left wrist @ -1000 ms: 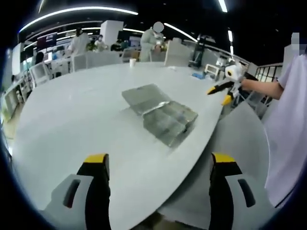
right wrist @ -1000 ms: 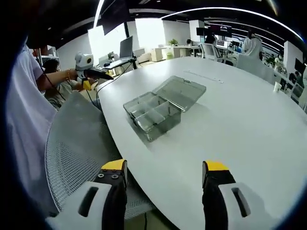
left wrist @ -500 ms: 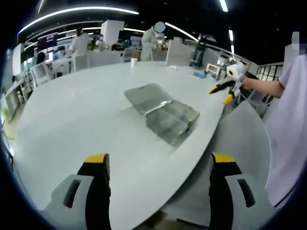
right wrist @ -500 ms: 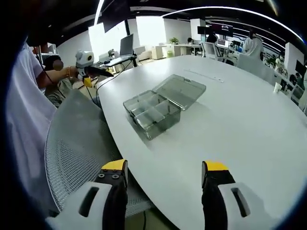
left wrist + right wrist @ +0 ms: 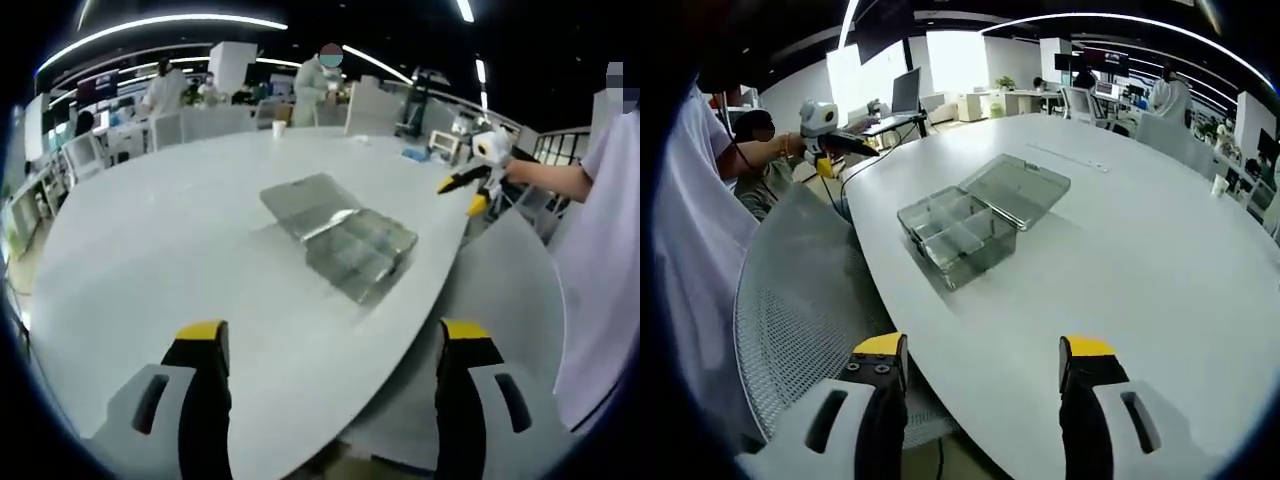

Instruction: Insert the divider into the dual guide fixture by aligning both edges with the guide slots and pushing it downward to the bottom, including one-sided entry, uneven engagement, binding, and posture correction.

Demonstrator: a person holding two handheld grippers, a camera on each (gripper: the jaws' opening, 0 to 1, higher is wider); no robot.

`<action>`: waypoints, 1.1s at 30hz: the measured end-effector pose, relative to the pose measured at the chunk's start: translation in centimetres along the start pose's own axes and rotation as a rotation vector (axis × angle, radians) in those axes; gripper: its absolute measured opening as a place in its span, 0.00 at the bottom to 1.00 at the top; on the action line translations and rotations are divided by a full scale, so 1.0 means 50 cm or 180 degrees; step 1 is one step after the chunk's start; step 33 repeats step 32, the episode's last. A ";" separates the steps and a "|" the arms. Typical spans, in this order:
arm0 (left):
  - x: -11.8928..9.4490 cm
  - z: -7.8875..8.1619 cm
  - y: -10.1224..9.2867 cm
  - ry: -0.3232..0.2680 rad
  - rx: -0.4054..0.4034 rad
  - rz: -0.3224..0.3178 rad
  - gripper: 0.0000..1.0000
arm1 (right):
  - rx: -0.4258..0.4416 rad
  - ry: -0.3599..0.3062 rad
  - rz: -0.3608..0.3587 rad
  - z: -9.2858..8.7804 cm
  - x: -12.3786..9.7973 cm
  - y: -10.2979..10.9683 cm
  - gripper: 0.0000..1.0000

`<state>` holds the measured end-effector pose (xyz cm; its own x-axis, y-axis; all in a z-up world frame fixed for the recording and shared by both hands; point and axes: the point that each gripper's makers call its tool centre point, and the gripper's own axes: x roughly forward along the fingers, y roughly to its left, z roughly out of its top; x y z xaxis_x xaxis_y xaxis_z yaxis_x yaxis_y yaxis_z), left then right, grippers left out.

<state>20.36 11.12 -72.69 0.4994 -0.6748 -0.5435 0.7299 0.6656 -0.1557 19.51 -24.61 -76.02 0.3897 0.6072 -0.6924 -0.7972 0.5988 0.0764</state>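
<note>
Clear plastic compartment box, lid open point(image 5: 968, 222), well ahead of both grippers; left gripper point(image 5: 330, 345) and right gripper point(image 5: 980, 360) wide, empty

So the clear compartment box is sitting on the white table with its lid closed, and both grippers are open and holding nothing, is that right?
Not quite: the lid is open. The right gripper view shows the clear compartment box on the white table with its lid folded back flat beside it, compartments exposed. The rest holds: the left gripper and right gripper are both open and holding nothing.
</note>
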 end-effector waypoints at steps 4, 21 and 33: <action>-0.001 -0.001 0.001 0.0018 0.0010 -0.0001 0.84 | -0.0011 0.0019 -0.0006 -0.002 -0.001 -0.001 0.58; -0.003 0.004 0.009 0.0004 0.0006 0.0012 0.83 | -0.0009 0.0041 -0.0028 -0.003 -0.002 -0.008 0.56; -0.007 0.004 0.013 -0.0001 0.0003 0.0032 0.83 | -0.0010 0.0057 -0.0040 -0.004 -0.001 -0.011 0.55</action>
